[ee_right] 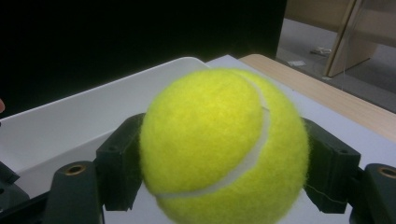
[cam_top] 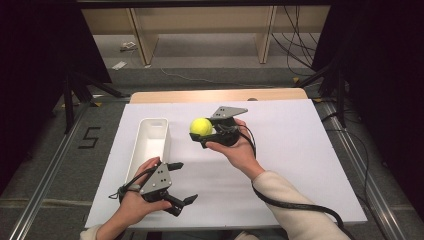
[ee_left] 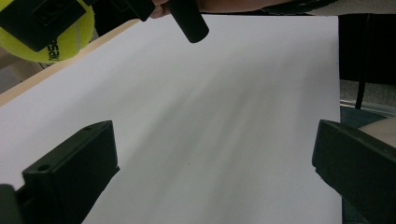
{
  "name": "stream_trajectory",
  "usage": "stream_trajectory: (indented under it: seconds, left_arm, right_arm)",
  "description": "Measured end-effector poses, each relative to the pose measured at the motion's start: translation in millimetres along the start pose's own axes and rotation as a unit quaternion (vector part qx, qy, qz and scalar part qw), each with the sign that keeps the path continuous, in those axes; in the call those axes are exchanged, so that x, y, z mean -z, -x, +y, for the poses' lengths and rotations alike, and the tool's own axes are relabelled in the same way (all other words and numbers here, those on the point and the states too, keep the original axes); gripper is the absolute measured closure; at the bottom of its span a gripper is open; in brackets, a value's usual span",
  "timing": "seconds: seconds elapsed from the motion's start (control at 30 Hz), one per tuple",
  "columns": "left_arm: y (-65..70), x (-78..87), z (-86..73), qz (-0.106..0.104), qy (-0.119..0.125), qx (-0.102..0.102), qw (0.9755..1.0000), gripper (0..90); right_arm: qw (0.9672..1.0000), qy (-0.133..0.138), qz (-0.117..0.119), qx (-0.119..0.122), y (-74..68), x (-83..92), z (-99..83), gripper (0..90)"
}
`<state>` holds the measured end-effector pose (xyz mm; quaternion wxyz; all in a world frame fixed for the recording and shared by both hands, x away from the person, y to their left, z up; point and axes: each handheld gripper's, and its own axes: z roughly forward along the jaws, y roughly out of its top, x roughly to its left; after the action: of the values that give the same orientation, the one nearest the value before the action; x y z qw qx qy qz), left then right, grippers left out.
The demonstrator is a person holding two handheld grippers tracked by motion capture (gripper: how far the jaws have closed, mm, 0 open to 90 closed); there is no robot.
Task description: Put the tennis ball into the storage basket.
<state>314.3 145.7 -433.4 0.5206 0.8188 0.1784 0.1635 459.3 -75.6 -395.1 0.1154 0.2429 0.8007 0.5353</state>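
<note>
A yellow tennis ball is held above the white board, just right of the white bin. My right gripper is shut on it. In the right gripper view the tennis ball sits squeezed between both black jaws, with the bin's rim behind it. My left gripper rests open near the board's front left, close to the bin's near end, nothing between its jaws. In the left gripper view the left gripper faces bare board, with the ball at the top left.
The white board covers a wooden table. Black cables trail from each gripper, the right one looping over the board's front right. Wooden furniture legs and floor cables lie beyond the table.
</note>
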Motion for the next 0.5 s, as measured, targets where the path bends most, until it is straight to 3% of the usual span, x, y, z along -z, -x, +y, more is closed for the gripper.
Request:
stream_trajectory:
  seconds: [0.5]
  left_arm:
    - [0.0,0.0,0.1,0.000,0.000,-0.001,1.0000,0.0]
  right_arm:
    - [1.0000,-0.001,0.006,0.002,-5.2,-4.6,2.3,26.5]
